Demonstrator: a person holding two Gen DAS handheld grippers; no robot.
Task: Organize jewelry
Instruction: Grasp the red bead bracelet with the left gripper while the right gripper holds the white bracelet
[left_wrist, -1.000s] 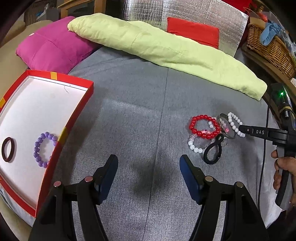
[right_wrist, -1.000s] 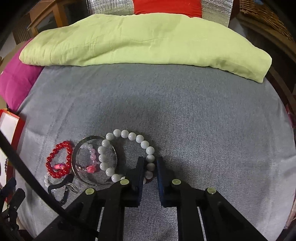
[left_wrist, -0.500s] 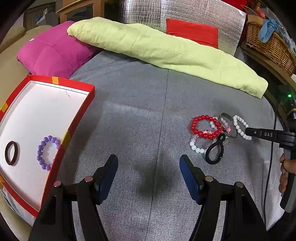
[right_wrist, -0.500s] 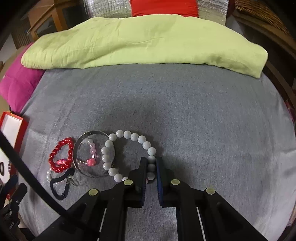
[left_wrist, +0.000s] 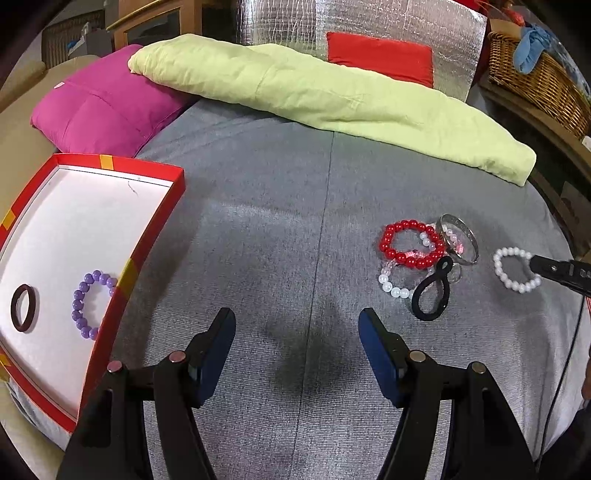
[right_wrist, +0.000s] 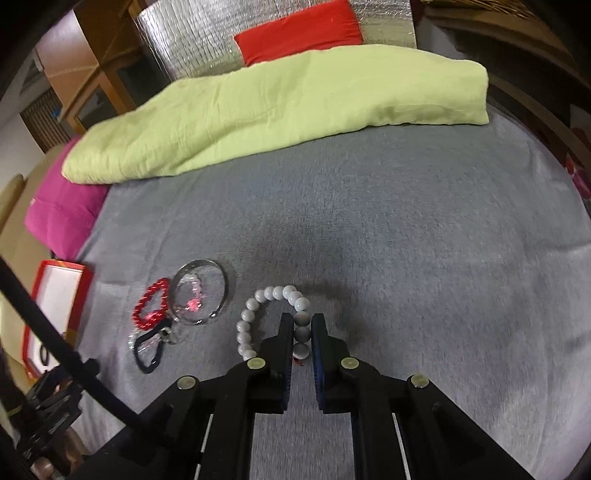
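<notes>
Two bracelets (left_wrist: 92, 304) in tray (left_wrist: 155, 236)

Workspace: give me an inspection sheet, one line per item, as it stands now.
Surface: grey fabric, wrinkle-free.
Job's things: red tray holds a purple bead bracelet and a dark ring; red bead bracelet, clear bangle, pale bead bracelet and black hair tie bunched on the fabric.
Clutter: nothing seen.
Grippers: left gripper open, empty; right gripper shut on the white bead bracelet, apart from the bunch.
Cables: black cable beside the right gripper.
Surroundings: green blanket, pink cushion, wicker basket.
</notes>
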